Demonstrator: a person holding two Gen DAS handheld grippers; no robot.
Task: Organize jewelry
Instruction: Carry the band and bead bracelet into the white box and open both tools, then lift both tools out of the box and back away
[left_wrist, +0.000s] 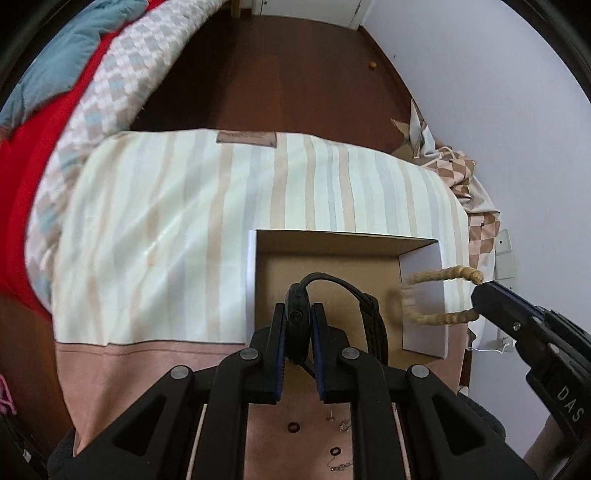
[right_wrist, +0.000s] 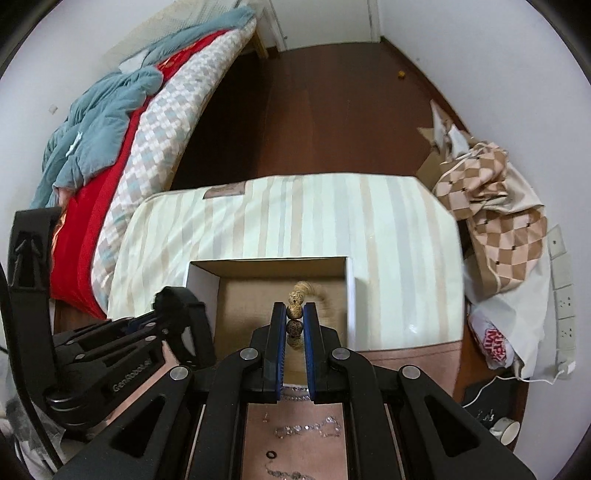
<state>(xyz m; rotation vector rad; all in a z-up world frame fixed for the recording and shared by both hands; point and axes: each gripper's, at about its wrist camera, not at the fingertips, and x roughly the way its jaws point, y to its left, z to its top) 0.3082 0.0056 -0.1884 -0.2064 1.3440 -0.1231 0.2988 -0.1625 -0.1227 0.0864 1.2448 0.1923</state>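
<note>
My left gripper (left_wrist: 298, 314) is shut on a black watch (left_wrist: 297, 314), its strap (left_wrist: 369, 306) looping over the open cardboard box (left_wrist: 255, 280). My right gripper (right_wrist: 294, 314) is shut on a tan beaded bracelet (right_wrist: 295, 310) and holds it above the same box (right_wrist: 203, 284). In the left wrist view the bracelet (left_wrist: 436, 317) hangs blurred from the right gripper's tip (left_wrist: 480, 295) over the box's right wall. Small rings (left_wrist: 294, 427), a stud and chains (right_wrist: 306, 430) lie on the pink cloth below both grippers.
The box sits on a striped cream cloth (left_wrist: 166, 221) over a pink cover (left_wrist: 147, 365). A bed with red and blue bedding (right_wrist: 103, 140) is at the left. A checked bag (right_wrist: 491, 206) and wall sockets (right_wrist: 561, 266) are at the right.
</note>
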